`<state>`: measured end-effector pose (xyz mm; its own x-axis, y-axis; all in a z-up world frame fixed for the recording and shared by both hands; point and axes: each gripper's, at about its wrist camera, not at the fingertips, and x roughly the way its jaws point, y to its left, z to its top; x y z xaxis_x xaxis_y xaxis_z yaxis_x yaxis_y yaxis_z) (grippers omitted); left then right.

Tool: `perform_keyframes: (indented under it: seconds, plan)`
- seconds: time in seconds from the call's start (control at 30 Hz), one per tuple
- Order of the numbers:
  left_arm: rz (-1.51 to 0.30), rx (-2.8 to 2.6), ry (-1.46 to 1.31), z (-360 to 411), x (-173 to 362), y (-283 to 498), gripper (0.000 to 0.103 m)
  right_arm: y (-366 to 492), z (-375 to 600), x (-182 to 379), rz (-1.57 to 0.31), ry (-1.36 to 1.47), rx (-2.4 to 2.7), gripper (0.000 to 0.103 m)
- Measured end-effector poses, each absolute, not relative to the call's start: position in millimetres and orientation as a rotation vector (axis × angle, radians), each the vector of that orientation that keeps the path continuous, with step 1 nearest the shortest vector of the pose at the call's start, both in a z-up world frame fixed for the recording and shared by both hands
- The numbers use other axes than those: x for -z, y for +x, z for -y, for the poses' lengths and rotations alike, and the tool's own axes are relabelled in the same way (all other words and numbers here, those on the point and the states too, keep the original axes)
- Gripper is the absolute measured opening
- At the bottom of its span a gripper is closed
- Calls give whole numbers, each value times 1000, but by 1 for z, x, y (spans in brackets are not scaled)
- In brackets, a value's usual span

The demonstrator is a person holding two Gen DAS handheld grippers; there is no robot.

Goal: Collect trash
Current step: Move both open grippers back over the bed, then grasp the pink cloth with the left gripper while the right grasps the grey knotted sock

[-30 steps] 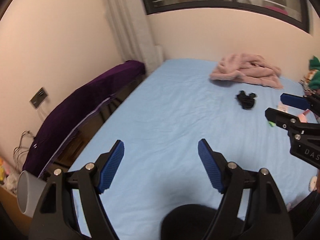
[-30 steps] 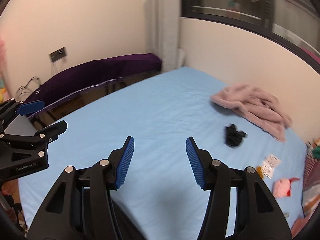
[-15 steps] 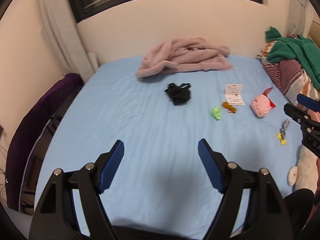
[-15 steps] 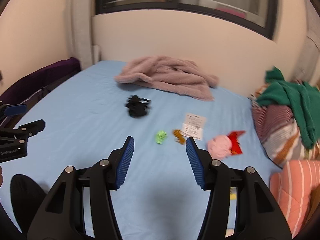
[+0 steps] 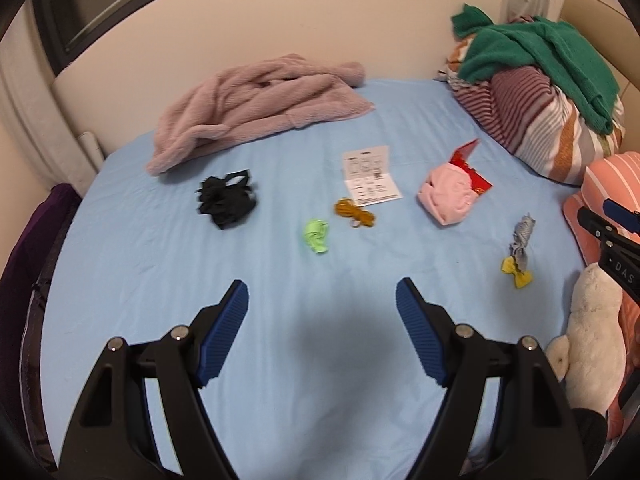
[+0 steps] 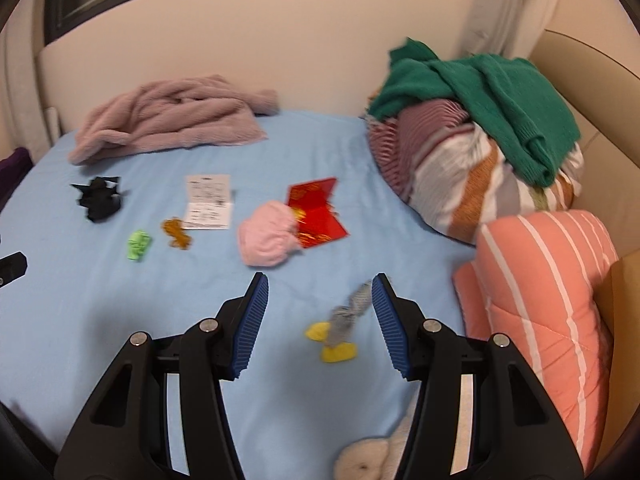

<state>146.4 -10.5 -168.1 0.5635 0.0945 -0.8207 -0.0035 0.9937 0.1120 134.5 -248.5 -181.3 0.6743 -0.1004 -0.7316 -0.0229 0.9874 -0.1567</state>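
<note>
Both views have swung away from the purple headboard end and dropped toward the far side of the bed (image 5: pixel 168 280), so the litter that sat small and distant a second ago now fills the middle of each picture — we read this as lining up for a first pick.

Going left to right across the sheet: a fuzzy mauve blanket (image 5: pixel 256 100) lies bunched against the far edge by the wall, likely just bedding and not ours to collect. Below it sits a black crumpled scrap (image 5: pixel 226 202), then a green wrapper (image 5: pixel 316 235), a brown twist (image 5: pixel 354 212) touching the near corner of a white leaflet (image 5: pixel 370 176), a pink wad (image 5: pixel 448 194) lying on a red envelope (image 6: pixel 320 212), and near the right edge a grey-and-yellow wrapper (image 6: pixel 340 328). Past that, striped bedding (image 6: pixel 452 176) under a green sweater (image 6: pixel 492 92), a coral pillow (image 6: pixel 544 292) and a plush toy (image 5: pixel 592 332) crowd the right corner.

Our left gripper (image 5: pixel 322 332) hangs over bare sheet, fingers wide apart with nothing between them. Our right gripper (image 6: pixel 320 324) has its fingers apart too, more narrowly, and empty. In its view the grey-and-yellow wrapper shows between them, though clearly on the sheet below and not yet touched — probably the first target.
</note>
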Motion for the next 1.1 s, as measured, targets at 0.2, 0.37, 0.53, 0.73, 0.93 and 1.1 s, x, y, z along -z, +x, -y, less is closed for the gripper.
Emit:
perform_keyframes:
  seconds: [0.2,0.37,0.53,0.73,0.93,1.1]
  plan:
    - [-1000,14,125,47,202,190,76,166,274,215,-875,-130,109,52]
    - [-1017,58,164,77,234,229,76,194,289,249,-923,-119,146,52]
    - [-1050,97,188,101,270,267,76,222,303,289,-982,-81,168,52]
    - [-1070,135,196,124,304,305,76,244,310,322,-1012,-89,190,52]
    - [-1075,175,204,139,331,325,76,256,314,347,-1042,-84,198,52]
    - [-1077,198,207,154,353,336,76,259,318,364,-1070,-72,208,52]
